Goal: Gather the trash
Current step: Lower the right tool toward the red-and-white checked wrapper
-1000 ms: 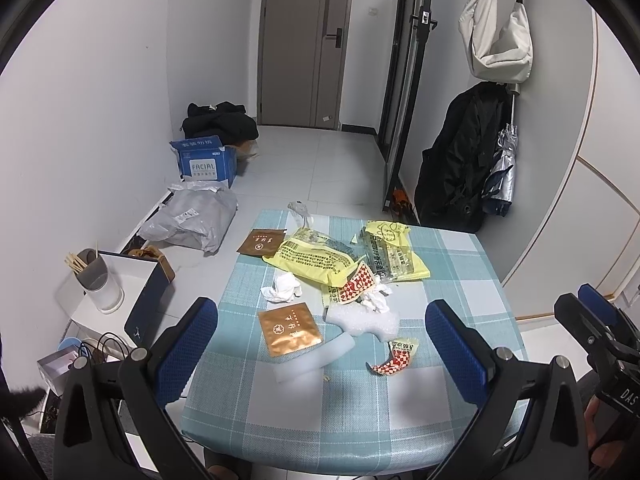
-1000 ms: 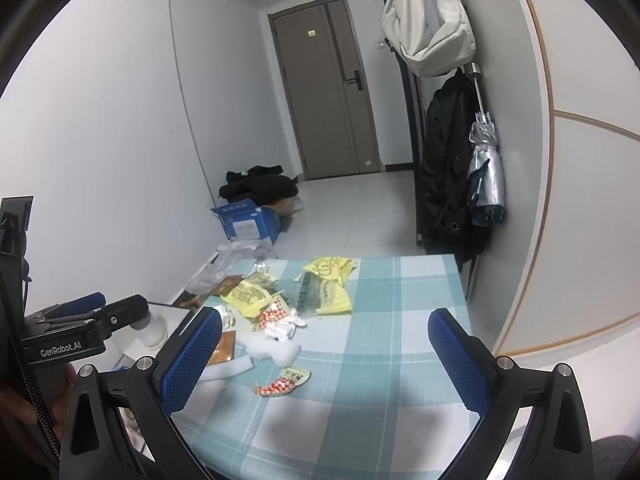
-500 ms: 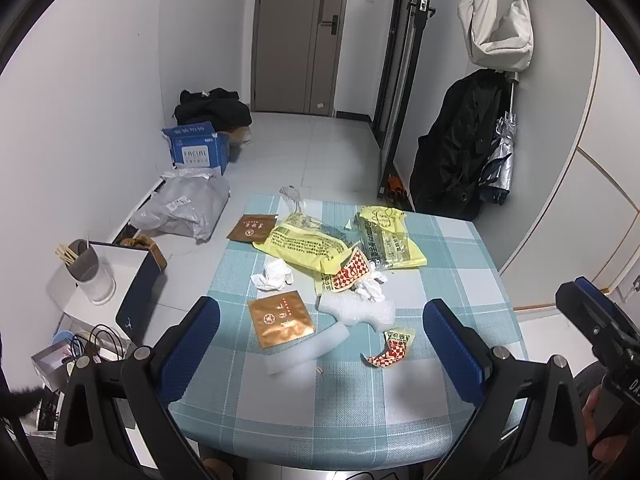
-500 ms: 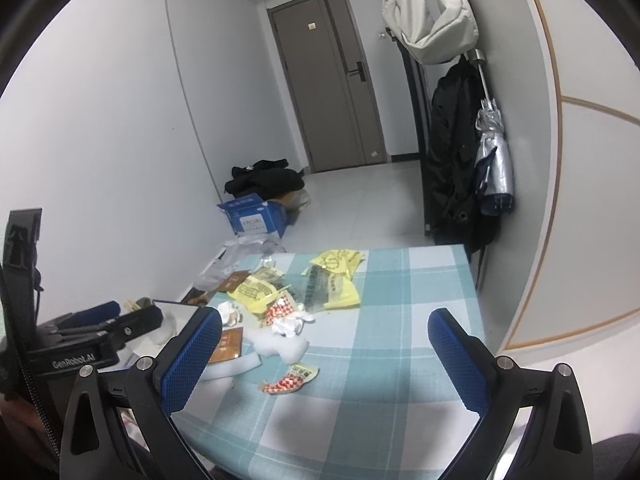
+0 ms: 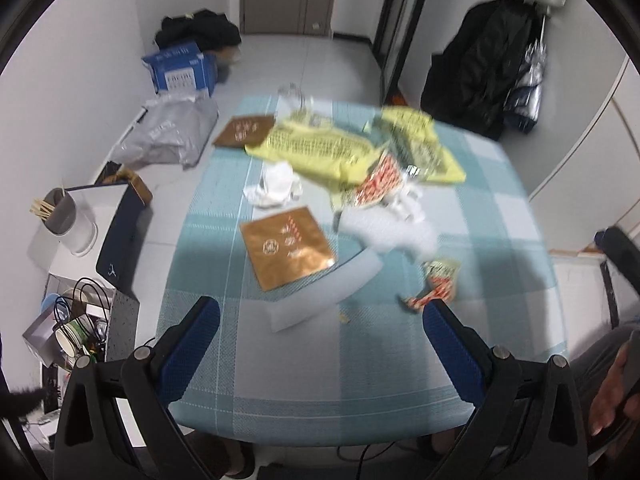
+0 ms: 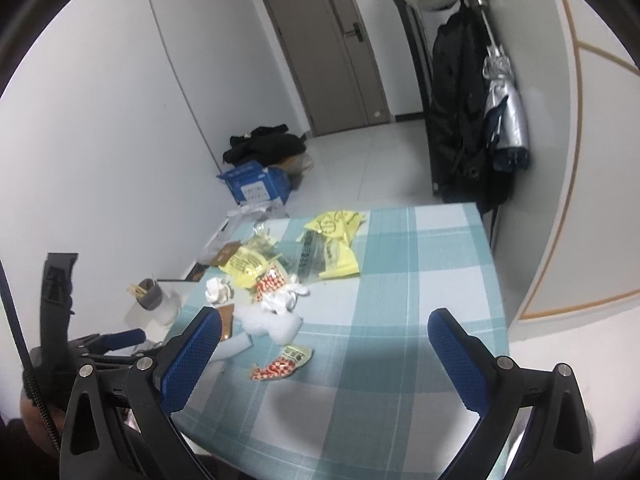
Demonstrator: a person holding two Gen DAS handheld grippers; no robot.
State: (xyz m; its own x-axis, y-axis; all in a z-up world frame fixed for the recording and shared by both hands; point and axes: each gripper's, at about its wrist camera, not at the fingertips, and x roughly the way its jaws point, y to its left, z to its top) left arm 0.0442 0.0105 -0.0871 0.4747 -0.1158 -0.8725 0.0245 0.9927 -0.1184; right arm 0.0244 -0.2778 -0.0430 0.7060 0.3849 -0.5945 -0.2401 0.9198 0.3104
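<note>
Both the left gripper [image 5: 320, 344] and right gripper [image 6: 324, 348] were held wide open and empty; flat wrappers [image 5: 286, 252] risked slipping when pinched.

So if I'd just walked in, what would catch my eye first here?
Probably the litter heaped mid-table on the blue checked cloth: yellow plastic bags, a shiny copper pouch nearer you, and a small red-checked wrapper lying apart. Both blue-padded tools, left and right, hover open and empty.
</note>
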